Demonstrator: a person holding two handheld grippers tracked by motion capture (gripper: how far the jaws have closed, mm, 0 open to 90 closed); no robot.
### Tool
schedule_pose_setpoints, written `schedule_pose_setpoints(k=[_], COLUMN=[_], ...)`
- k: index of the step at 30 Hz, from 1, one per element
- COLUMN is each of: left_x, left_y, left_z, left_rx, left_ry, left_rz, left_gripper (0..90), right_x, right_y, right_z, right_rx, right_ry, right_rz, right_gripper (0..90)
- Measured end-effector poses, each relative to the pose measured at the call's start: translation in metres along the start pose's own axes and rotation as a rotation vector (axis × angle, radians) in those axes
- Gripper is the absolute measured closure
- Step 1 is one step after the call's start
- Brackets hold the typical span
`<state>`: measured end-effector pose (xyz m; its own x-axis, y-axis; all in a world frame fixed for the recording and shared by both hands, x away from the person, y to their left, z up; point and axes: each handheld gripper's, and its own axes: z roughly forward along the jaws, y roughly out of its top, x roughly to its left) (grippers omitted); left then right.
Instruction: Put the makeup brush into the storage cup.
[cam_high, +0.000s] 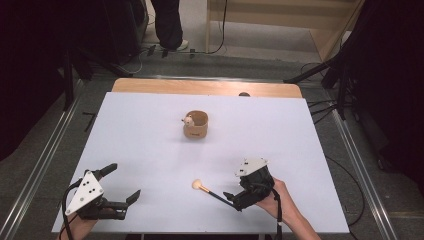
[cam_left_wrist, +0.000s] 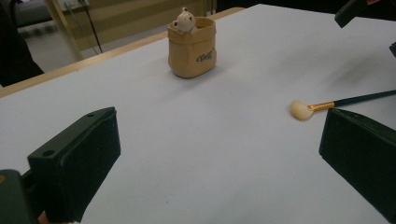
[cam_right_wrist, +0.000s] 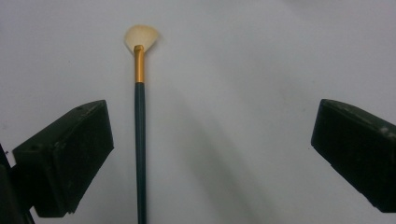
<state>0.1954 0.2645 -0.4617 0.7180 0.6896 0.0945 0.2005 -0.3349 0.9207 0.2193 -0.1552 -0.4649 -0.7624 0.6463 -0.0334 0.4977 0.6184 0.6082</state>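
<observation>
Nearest the front edge of the surface (cam_high: 150, 125), the left gripper (cam_high: 120, 185) rests by the front left corner with jaws spread and empty; right gripper (cam_high: 231, 199), jaws spread too, hangs over the brush (cam_right_wrist: 139, 130) lying near the front edge; brush handle sits between its jaws, unpinched; tan pouch-shaped holder (cam_high: 195, 125) stands mid-surface.

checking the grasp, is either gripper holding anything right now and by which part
Nothing is held. The right gripper is open, jaws wide apart, with the dark-handled, gold-ferruled makeup brush lying on the white table between them, untouched. The left gripper is open and empty.
</observation>
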Motion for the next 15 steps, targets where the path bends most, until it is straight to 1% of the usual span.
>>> schedule_pose_setpoints(k=[2,4,7,13,15], left_x=[0.000,0.000,0.000,0.000,0.000], left_y=[0.000,0.000,0.000,0.000,0.000], left_z=[0.000,0.000,0.000,0.000,0.000], left_rx=[0.002,0.004,0.003,0.002,0.002], left_ry=[-0.001,-0.002,-0.002,-0.002,-0.001], left_rz=[0.001,0.001,0.000,0.000,0.001], left_gripper=[0.0,0.0,0.0,0.0,0.0], right_x=[0.001,0.002,0.003,0.006,0.007], right_y=[0.003,0.005,0.009,0.016,0.018], right_z=[0.001,0.003,0.005,0.010,0.012], right_rx=[0.012,0.023,0.042,0.084,0.094], right_ry=[-0.009,-0.002,-0.003,-0.001,0.007], right_rz=[-0.001,-0.010,-0.022,-0.032,-0.033], right_gripper=[0.0,0.0,0.0,0.0,0.0])
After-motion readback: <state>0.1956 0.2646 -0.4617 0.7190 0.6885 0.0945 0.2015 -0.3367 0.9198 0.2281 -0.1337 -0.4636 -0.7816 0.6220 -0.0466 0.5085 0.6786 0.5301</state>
